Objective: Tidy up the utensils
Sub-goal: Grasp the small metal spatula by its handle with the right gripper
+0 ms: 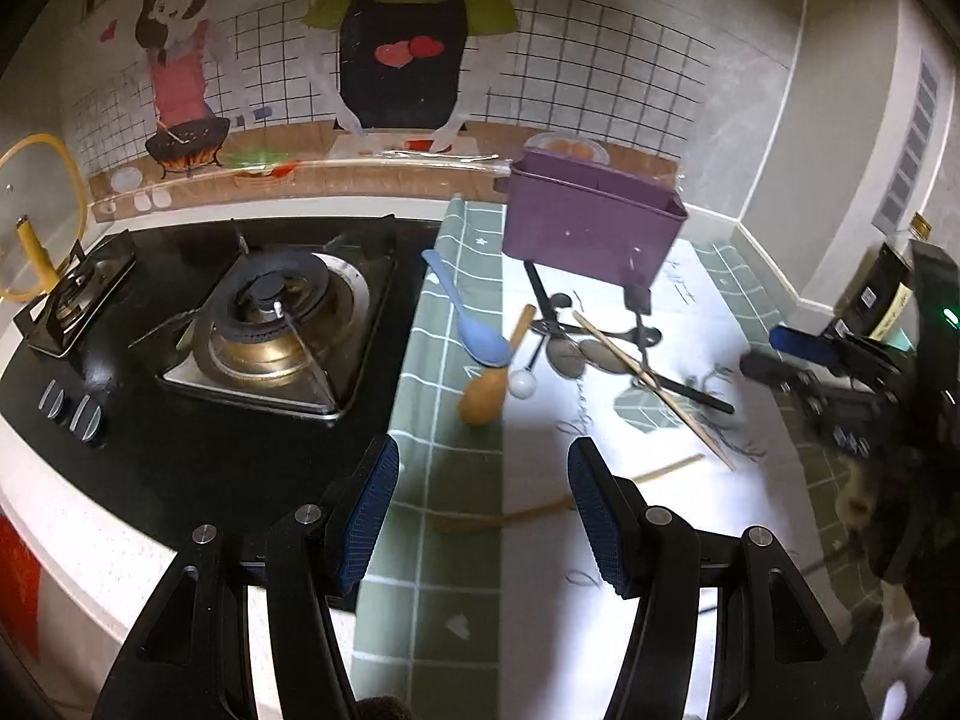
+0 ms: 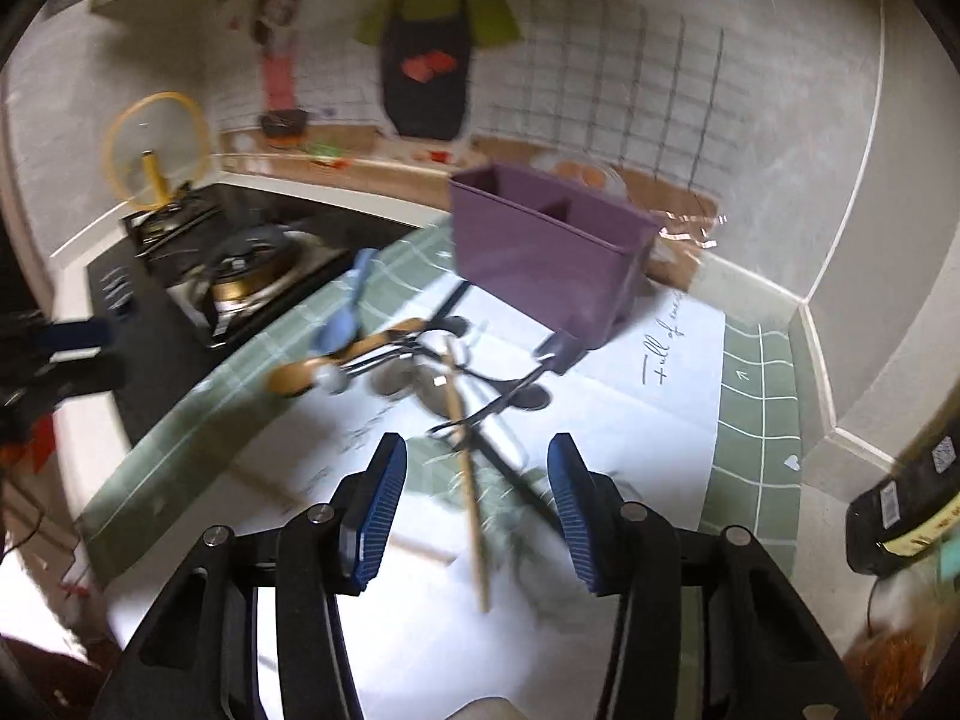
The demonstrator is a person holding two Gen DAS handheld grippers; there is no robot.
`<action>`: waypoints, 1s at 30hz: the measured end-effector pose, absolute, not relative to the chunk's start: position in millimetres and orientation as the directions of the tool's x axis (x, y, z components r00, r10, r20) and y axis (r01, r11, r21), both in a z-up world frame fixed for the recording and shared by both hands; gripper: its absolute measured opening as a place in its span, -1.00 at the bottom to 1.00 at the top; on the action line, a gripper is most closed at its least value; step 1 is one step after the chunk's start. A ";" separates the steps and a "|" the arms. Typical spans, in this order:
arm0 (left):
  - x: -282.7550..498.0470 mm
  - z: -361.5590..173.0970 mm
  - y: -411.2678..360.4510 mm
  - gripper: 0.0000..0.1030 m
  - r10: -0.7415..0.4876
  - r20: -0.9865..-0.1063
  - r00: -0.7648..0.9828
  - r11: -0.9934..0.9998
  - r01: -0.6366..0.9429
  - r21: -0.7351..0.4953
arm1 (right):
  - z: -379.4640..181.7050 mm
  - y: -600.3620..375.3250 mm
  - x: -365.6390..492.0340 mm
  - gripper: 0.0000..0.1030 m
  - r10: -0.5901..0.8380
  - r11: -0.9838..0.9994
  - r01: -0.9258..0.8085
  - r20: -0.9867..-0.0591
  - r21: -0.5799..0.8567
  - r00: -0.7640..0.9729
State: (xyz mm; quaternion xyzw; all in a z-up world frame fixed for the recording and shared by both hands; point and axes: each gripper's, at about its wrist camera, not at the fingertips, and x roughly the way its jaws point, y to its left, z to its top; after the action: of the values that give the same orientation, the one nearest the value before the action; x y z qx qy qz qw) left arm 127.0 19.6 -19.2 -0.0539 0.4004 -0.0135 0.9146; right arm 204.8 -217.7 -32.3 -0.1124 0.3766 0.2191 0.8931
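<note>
A purple divided utensil holder [image 1: 591, 222] [image 2: 549, 255] stands at the back of the mat. In front of it lies a pile of utensils: a blue spoon [image 1: 474, 324] [image 2: 345, 315], a wooden spoon [image 1: 489, 393] [image 2: 300, 375], metal spoons [image 1: 585, 351], a black spatula [image 1: 639, 306] and wooden chopsticks [image 1: 654, 390] [image 2: 468, 480]. A thin wooden stick [image 1: 540, 510] lies between my left fingers. My left gripper [image 1: 483, 510] is open and empty above the mat's left part. My right gripper [image 2: 477, 510] is open and empty over the chopsticks; it also shows in the left wrist view [image 1: 804, 360].
A black gas hob [image 1: 264, 324] [image 2: 240, 276] lies left of the green checked mat [image 1: 444, 588] [image 2: 762, 420]. A yellow-rimmed glass lid [image 1: 36, 210] [image 2: 153, 150] leans at the far left. A dark bottle [image 1: 888, 282] [image 2: 900, 516] stands at the right by the wall.
</note>
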 end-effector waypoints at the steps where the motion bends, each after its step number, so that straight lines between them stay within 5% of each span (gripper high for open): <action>1: 132.3 -23.4 24.3 0.15 -0.072 -0.729 0.680 0.993 -0.019 -0.116 | -35.9 -217.2 213.1 -0.14 0.293 0.890 -0.455 -0.722 -0.034 0.627; 7: 163.4 -34.3 46.5 0.15 -0.127 -0.739 0.662 0.987 0.009 -0.162 | -69.6 -218.4 299.6 -0.14 0.218 0.975 -0.156 -0.769 0.155 0.601; 15: 203.3 -42.9 69.5 0.15 -0.221 -0.741 0.634 0.969 0.058 -0.239 | -113.8 -207.4 362.8 -0.18 0.105 0.976 0.106 -0.836 0.191 0.539; 21: 223.3 -47.9 61.8 0.15 -0.198 -0.756 0.624 0.973 0.034 -0.227 | -122.2 -185.6 378.7 -0.20 0.024 0.996 0.056 -0.850 0.063 0.526; 22: 223.8 -48.3 60.3 0.15 -0.196 -0.757 0.623 0.973 0.029 -0.228 | -122.6 -183.3 379.7 -0.36 0.023 0.998 0.031 -0.850 0.046 0.526; 30: 239.8 -65.4 30.1 0.15 -0.179 -0.795 0.579 0.974 -0.009 -0.226 | -90.4 -220.6 346.6 -0.42 0.123 0.978 -0.208 -0.803 -0.002 0.584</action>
State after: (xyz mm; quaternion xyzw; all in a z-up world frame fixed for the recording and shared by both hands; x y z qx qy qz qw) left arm 239.8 30.1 -65.4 -0.1031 0.4561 -0.0482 0.8826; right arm 346.6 -220.6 -90.4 -0.0477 0.4467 0.0931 0.8885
